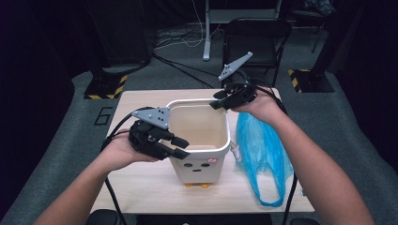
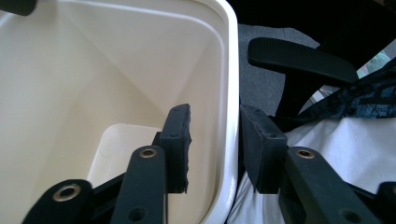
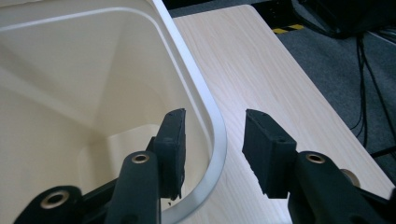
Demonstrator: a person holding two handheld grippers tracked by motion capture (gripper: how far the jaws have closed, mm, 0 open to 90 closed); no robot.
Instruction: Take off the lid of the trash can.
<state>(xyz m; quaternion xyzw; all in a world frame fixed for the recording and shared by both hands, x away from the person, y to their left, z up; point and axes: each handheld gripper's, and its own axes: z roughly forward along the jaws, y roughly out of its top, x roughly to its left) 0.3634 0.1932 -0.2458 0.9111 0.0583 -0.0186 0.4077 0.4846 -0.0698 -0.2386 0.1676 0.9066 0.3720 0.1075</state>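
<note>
A white plastic bin (image 1: 202, 164) with a small face on its front stands open and empty on the wooden table (image 1: 141, 183). My left gripper (image 1: 184, 147) is at the bin's near left corner. In the left gripper view its jaws (image 2: 215, 112) straddle the rim (image 2: 231, 70), one pad inside and one outside, with gaps on both sides. My right gripper (image 1: 215, 100) is at the far right corner. Its jaws (image 3: 212, 114) likewise straddle the rim (image 3: 219, 135) without pressing on it. A crumpled blue plastic bag (image 1: 258, 145) lies on the table to the right of the bin.
A black folding chair (image 1: 256, 37) stands beyond the table's far edge, with cables on the grey floor around it. Bare tabletop (image 3: 261, 70) runs beside the bin's outer wall. A chair armrest (image 2: 299, 58) and the person's white clothing (image 2: 336, 140) lie behind the near rim.
</note>
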